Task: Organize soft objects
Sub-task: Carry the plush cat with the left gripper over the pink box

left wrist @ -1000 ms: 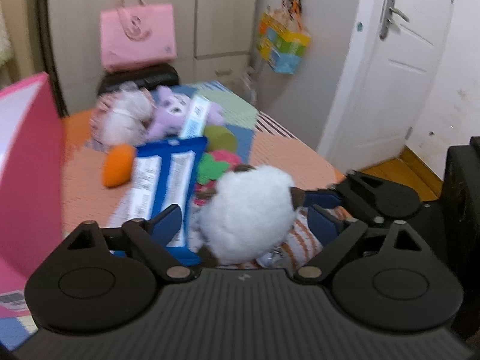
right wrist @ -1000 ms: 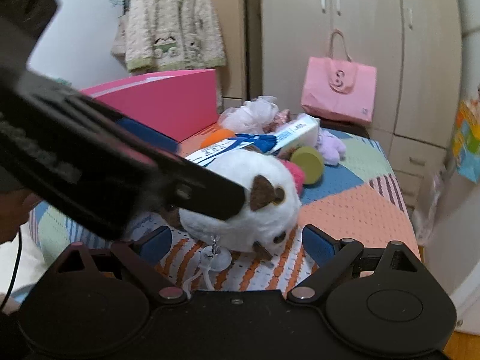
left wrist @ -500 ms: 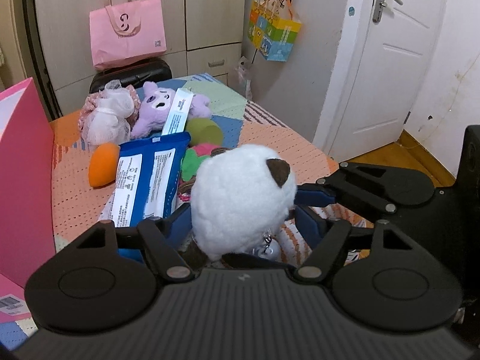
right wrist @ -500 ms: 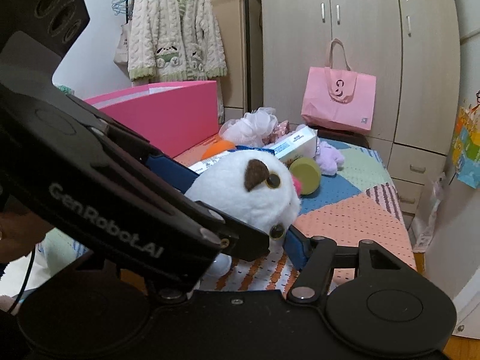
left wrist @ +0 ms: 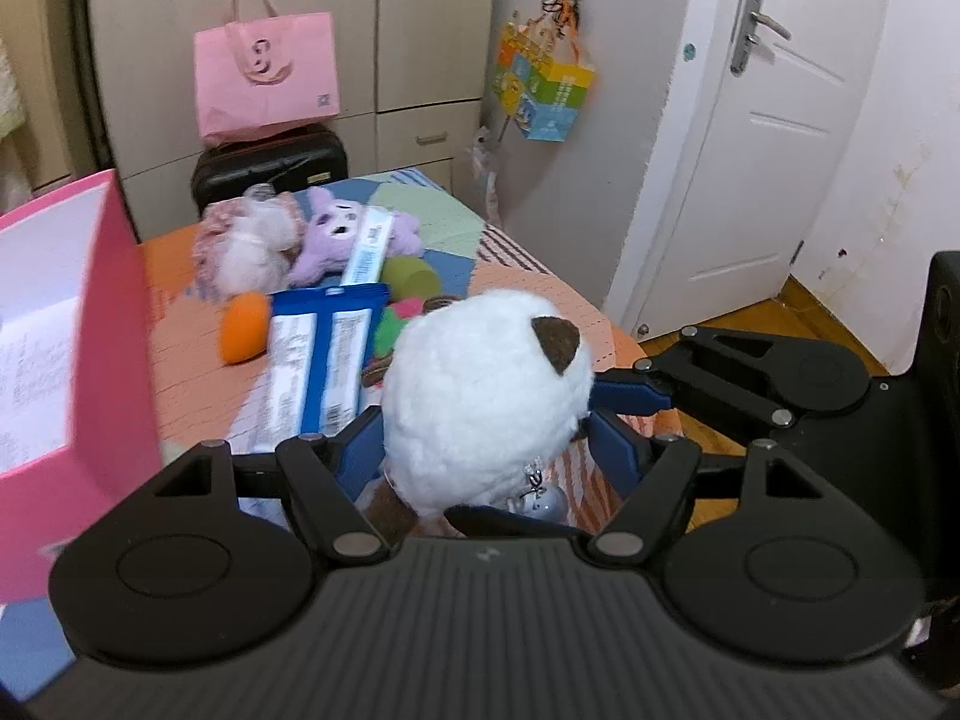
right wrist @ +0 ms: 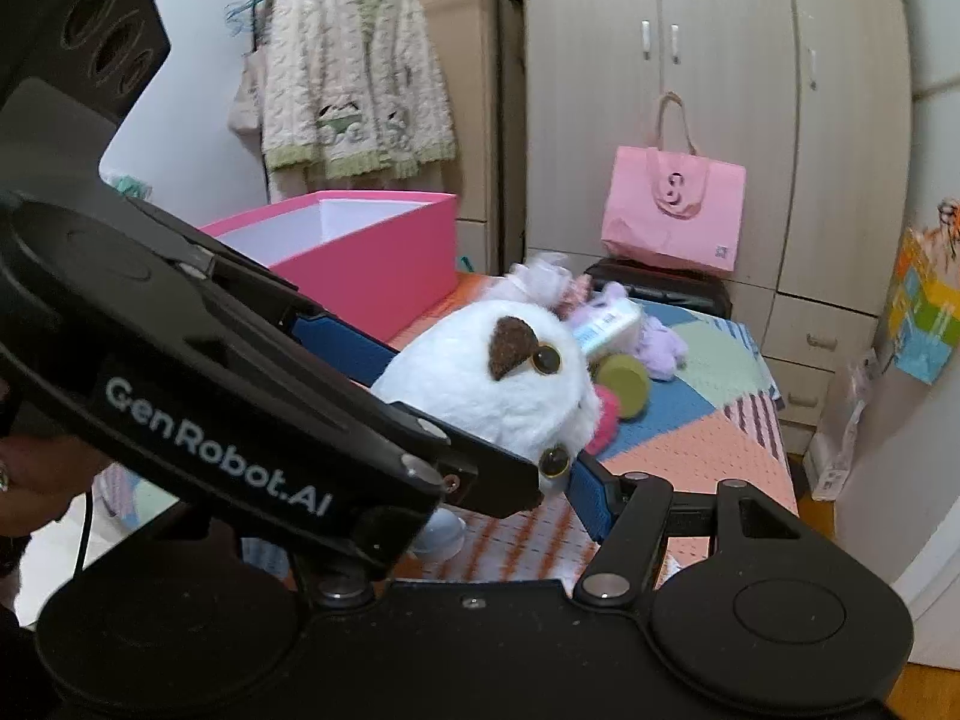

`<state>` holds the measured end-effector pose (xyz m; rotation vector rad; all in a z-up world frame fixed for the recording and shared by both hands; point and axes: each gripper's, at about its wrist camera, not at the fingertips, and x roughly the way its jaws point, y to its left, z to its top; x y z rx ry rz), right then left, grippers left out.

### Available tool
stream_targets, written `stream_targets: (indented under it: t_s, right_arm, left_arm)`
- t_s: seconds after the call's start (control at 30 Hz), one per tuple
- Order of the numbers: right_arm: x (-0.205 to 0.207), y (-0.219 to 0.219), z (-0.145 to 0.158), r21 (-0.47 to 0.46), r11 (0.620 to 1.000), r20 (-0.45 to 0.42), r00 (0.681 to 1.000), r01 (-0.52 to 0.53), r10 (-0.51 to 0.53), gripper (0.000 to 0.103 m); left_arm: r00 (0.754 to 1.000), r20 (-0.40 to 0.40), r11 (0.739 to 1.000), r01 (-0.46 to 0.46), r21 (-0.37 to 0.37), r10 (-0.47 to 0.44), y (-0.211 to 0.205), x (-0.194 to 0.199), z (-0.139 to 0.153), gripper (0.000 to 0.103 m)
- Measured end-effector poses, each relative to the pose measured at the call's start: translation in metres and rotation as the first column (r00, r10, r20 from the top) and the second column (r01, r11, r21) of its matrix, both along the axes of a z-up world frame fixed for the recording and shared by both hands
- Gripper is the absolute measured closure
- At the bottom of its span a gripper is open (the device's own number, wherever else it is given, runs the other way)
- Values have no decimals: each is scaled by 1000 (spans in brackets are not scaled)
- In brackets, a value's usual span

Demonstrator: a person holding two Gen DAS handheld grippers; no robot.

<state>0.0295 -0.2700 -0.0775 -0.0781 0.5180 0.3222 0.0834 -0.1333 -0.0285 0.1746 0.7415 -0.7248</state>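
Note:
A round white plush toy (left wrist: 480, 396) with brown ears is held above the patchwork bed. My left gripper (left wrist: 486, 450) is shut on it, blue pads pressing both sides. My right gripper (right wrist: 492, 480) is also closed around the same white plush (right wrist: 480, 384); its left finger is hidden behind the left gripper's body. An open pink box (left wrist: 54, 324) stands at the left, also in the right wrist view (right wrist: 360, 258). On the bed lie a purple plush (left wrist: 342, 234), a white-pink frilly plush (left wrist: 240, 240) and an orange soft toy (left wrist: 243, 327).
A blue wipes pack (left wrist: 324, 354), a slim white-blue box (left wrist: 366, 246) and a green cylinder (left wrist: 411, 276) lie on the bed. A pink bag (left wrist: 264, 78) sits on a black suitcase (left wrist: 270, 168). A white door (left wrist: 750, 138) is at the right.
Both grippers closed on the white plush and lifted it off the bed. The view has swung slightly toward the pink box.

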Motion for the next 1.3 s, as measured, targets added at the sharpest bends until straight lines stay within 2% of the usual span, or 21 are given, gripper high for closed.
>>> stream_targets:
  t_s: [0.13, 0.43, 0.53, 0.7, 0.93, 1.03, 1.13, 1.3]
  right_arm:
    - [-3, 22, 20, -25, 999, -21, 999, -39, 38, 34]
    - [9, 77, 52, 12, 985, -97, 980, -171, 172, 34]
    - [14, 97, 62, -7, 977, -79, 974, -212, 211, 34]
    - [37, 122, 81, -24, 965, -37, 964, -263, 262, 34]
    - [80, 141, 107, -38, 949, 37, 949, -312, 313, 34]
    - [107, 146, 113, -40, 938, 41, 937, -345, 346, 34]
    - [140, 149, 108, -18, 924, 10, 924, -381, 382, 34]
    - [184, 161, 79, -35, 897, -78, 896, -441, 437, 34]
  left_arm:
    - [999, -25, 1000, -30, -4, 30, 27, -5, 19, 31]
    - [995, -52, 996, -83, 23, 84, 97, -7, 53, 32]
    - [992, -43, 993, -117, 18, 118, 116, -1, 64, 32]
    - [985, 21, 985, -173, -6, 173, 144, 13, 82, 33]
    - [968, 85, 971, -231, -56, 235, 171, 53, 105, 34]
    - [961, 81, 963, -260, -66, 265, 178, 78, 104, 36]
    - [954, 42, 955, -293, -54, 295, 183, 105, 94, 37]
    - [940, -92, 944, -329, 8, 328, 189, 150, 57, 41]
